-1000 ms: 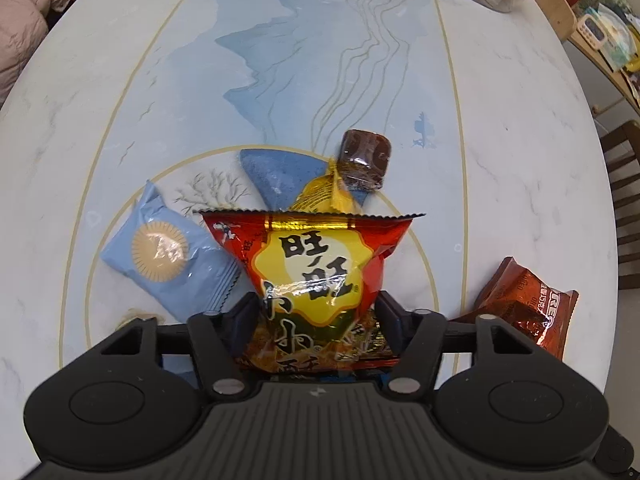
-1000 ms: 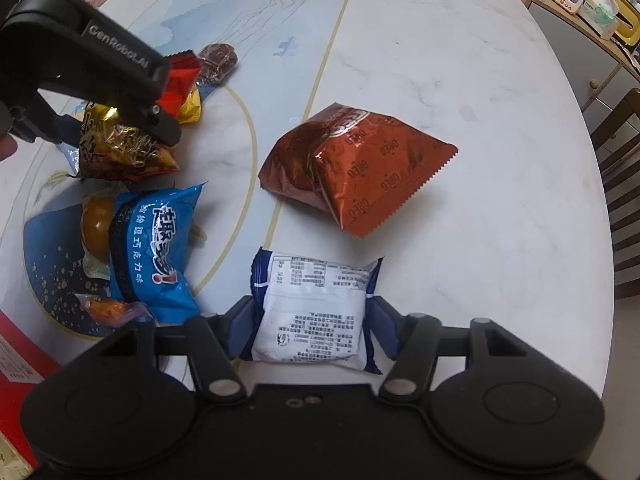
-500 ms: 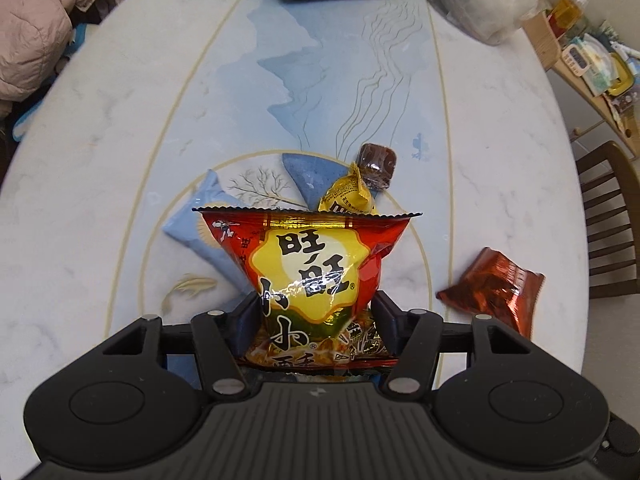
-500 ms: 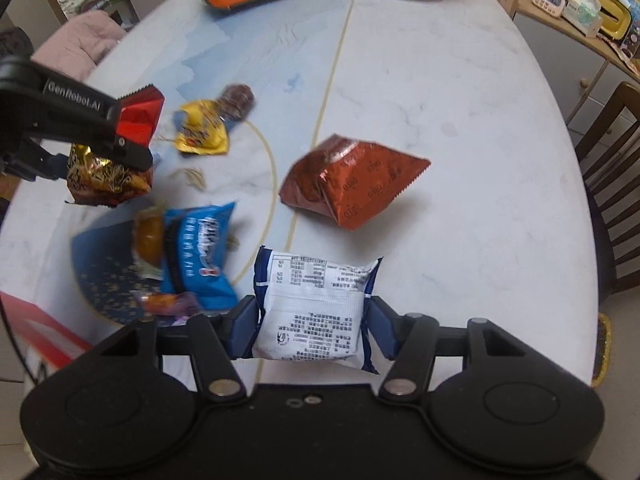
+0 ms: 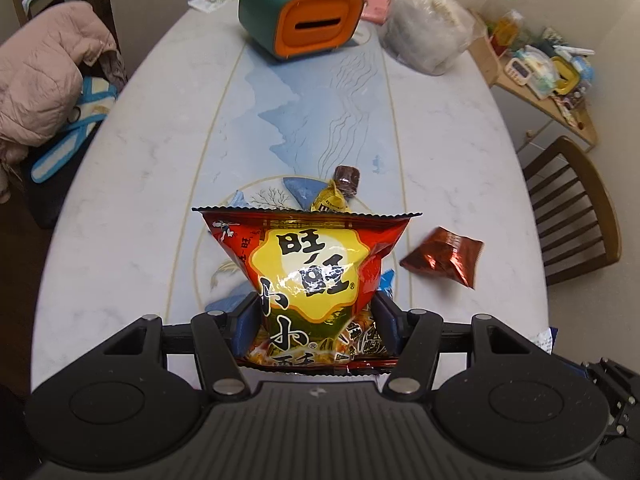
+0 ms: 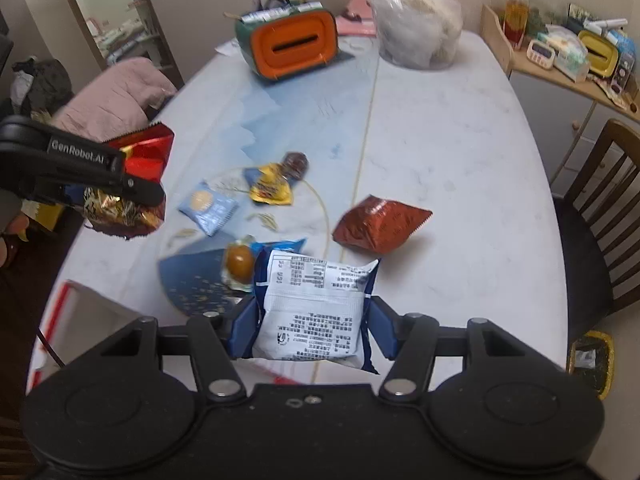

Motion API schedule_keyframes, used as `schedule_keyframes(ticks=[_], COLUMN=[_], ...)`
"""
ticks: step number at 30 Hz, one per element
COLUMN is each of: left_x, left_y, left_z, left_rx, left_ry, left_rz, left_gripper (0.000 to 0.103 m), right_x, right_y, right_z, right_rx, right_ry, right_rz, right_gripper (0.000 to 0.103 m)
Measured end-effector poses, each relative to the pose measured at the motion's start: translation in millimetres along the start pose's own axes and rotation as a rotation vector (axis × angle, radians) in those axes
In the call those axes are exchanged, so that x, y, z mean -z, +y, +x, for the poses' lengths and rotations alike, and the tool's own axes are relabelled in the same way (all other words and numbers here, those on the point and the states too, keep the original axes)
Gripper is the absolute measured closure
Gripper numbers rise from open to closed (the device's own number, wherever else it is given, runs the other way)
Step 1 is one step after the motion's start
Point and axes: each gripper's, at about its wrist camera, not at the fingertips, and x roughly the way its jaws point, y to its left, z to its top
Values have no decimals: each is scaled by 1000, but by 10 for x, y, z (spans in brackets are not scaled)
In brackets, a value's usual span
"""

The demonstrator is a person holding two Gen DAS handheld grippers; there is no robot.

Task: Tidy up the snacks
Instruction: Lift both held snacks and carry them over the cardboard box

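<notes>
Hand-held grippers (image 5: 316, 320) (image 6: 312, 326) clamping snack packets (image 5: 308, 272) (image 6: 316, 308)

table (image 5: 140, 184): white marble, oval | chair (image 5: 572, 208): wooden, right | walls: beige

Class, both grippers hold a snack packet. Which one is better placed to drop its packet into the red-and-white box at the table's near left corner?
Probably the right gripper: holding the white-and-blue packet, it sees the box just beside it. The left gripper, with its red-and-yellow bag, shows no box.
</notes>
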Motion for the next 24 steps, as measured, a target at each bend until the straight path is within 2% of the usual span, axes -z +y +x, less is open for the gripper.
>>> schedule_keyframes(ticks=[8,16,24], left_x=[281,555,881], left_y=[-24,31,150], left_z=[-642,-1240,-1389], left_rx=[16,69,61], left_ry=[-28,-85,-57], left_rz=[43,76,120], left_gripper=[44,44,44], right_x=[138,290,488], right_y=[272,539,838], right_z=[-549,-1024,-1188], right_rx=[-20,-57,-82], right_ry=[-64,-118,-119], right_rz=[-30,-49,-92], right_gripper=[44,44,44])
